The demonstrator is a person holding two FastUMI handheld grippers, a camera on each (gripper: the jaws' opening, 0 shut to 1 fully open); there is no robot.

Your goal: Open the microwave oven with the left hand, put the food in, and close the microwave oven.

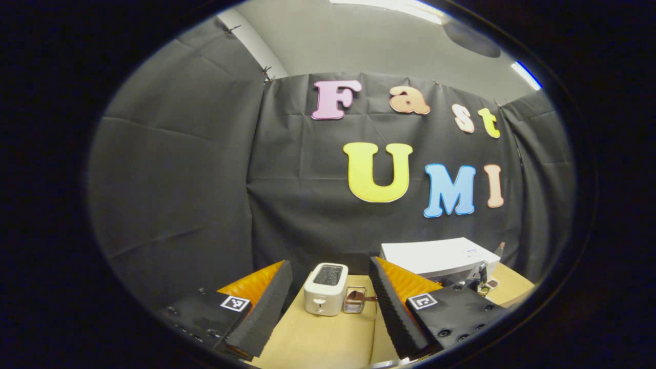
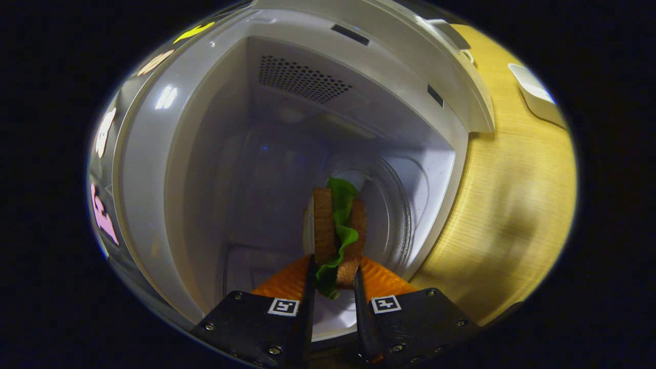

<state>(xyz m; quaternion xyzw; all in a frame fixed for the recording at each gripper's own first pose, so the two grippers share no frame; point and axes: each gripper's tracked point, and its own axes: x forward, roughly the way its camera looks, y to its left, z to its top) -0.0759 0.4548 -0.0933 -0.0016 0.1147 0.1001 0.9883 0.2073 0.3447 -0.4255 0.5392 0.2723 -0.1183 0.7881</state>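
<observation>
In the right gripper view, my right gripper (image 2: pixel 333 277) is shut on a sandwich (image 2: pixel 338 230) of two brown bread slices with green lettuce between them. It holds the sandwich on edge at the mouth of the white microwave oven (image 2: pixel 154 169), whose cavity stands open ahead, with the glass turntable (image 2: pixel 397 205) behind the sandwich. In the left gripper view, my left gripper (image 1: pixel 330 302) is open with nothing between its fingers, raised over the table. The microwave oven's white top (image 1: pixel 441 256) shows to its right.
A white toaster (image 1: pixel 326 290) and a small metal rack (image 1: pixel 354 299) stand on the wooden table (image 1: pixel 323 343) ahead of the left gripper. In the right gripper view a white dish (image 2: pixel 535 95) lies on the wooden table (image 2: pixel 512 205) right of the oven.
</observation>
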